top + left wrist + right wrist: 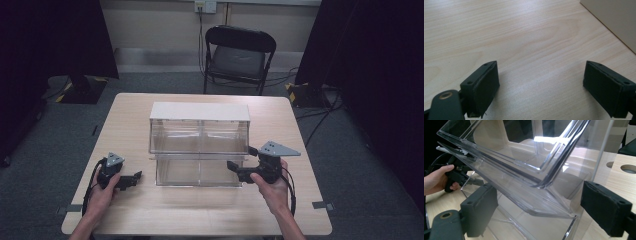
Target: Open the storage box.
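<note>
Wooden counter point(150, 210) holds my clear bin box point(200, 145). Both my left gripper point(131, 179) and right gripper point(235, 167) have open fingers, gripping nothing. No bin is pulled yet.

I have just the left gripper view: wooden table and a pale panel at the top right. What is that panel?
Observer: Probably a side wall of the clear two-tier bin case, which has a white top and stands mid-table.
Operator: Where is the right claw?
Observer: The right claw is at the case's front right corner. It is open and its pads are not pressing on anything.
Operator: Is anything in the bins?
Observer: In the right gripper view they look empty.
</note>
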Demonstrator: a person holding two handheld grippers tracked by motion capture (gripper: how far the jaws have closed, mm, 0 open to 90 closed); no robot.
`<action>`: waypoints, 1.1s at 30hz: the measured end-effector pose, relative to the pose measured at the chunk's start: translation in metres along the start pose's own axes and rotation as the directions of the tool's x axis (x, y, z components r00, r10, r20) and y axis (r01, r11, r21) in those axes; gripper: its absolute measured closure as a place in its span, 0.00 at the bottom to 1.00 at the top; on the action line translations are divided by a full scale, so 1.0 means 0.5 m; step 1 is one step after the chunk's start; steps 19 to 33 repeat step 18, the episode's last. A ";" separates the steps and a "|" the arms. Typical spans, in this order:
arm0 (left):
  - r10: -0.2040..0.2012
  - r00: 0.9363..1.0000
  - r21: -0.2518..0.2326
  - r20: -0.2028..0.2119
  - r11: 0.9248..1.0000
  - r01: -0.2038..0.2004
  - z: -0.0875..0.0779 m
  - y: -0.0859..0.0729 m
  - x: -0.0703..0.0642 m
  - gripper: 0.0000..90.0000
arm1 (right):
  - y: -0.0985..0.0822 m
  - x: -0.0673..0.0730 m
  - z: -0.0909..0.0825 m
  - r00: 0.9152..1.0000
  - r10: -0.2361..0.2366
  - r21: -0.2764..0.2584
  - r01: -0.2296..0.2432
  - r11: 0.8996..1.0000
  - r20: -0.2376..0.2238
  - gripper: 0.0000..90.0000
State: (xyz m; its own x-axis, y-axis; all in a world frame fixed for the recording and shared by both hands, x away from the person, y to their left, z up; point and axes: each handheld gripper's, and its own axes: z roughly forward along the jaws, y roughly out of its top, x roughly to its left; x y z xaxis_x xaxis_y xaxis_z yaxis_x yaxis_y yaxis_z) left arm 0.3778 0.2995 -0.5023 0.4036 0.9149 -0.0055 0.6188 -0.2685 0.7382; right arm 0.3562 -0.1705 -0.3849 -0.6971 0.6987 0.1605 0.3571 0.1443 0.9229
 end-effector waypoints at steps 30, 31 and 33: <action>0.001 1.000 0.000 -0.001 1.000 -0.001 0.000 0.000 0.000 0.14 | 0.001 -0.001 0.000 1.000 0.000 0.003 0.000 1.000 -0.004 0.15; 0.001 1.000 0.000 -0.001 1.000 -0.001 0.000 0.000 0.000 0.14 | 0.001 -0.001 0.000 1.000 0.000 0.003 0.000 1.000 -0.004 0.15; 0.001 1.000 0.000 -0.001 1.000 -0.001 0.000 0.000 0.000 0.14 | 0.001 -0.001 0.000 1.000 0.000 0.003 0.000 1.000 -0.004 0.15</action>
